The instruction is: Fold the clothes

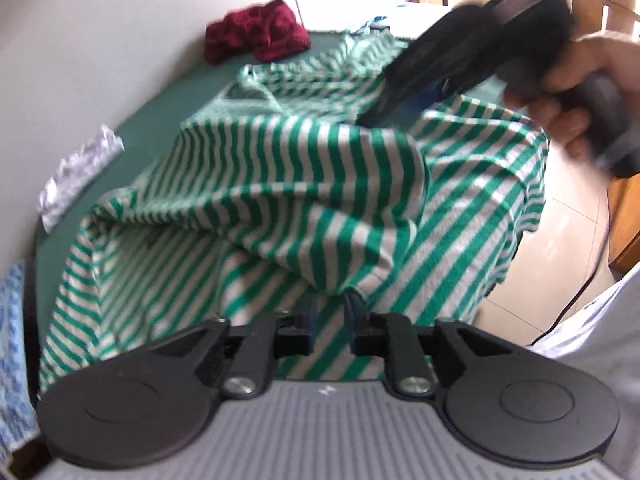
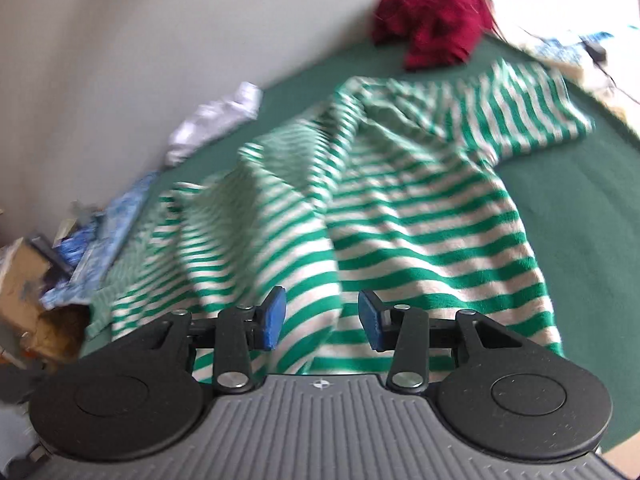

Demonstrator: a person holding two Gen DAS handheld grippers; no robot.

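Fingers of my left gripper (image 1: 330,330) sit close together under a hanging fold of the green-and-white striped shirt (image 1: 304,200); the cloth drapes over their blue tips, so I cannot tell whether they pinch it or merely stand beneath it. My right gripper (image 2: 322,320) has its blue pads (image 2: 272,318) spread apart, with a bunched ridge of the shirt (image 2: 400,216) running down between them, not clamped. From the left wrist I also see that right gripper (image 1: 436,76), blurred, held in my hand (image 1: 568,92) above the far side of the shirt. The shirt lies rumpled on the green tabletop (image 2: 580,216), its long axis running from my grippers away toward the wall, one sleeve (image 2: 532,108) stretched out to the right at the far end, and its near right side hanging over the table edge. Beyond it a dark red garment (image 2: 436,20) lies crumpled by the pale wall (image 2: 140,40). A white crinkled bundle (image 2: 216,120) and blue-patterned fabric (image 2: 108,224) sit along the left edge. Pale floor tiles (image 1: 568,240) show to the right of the table.
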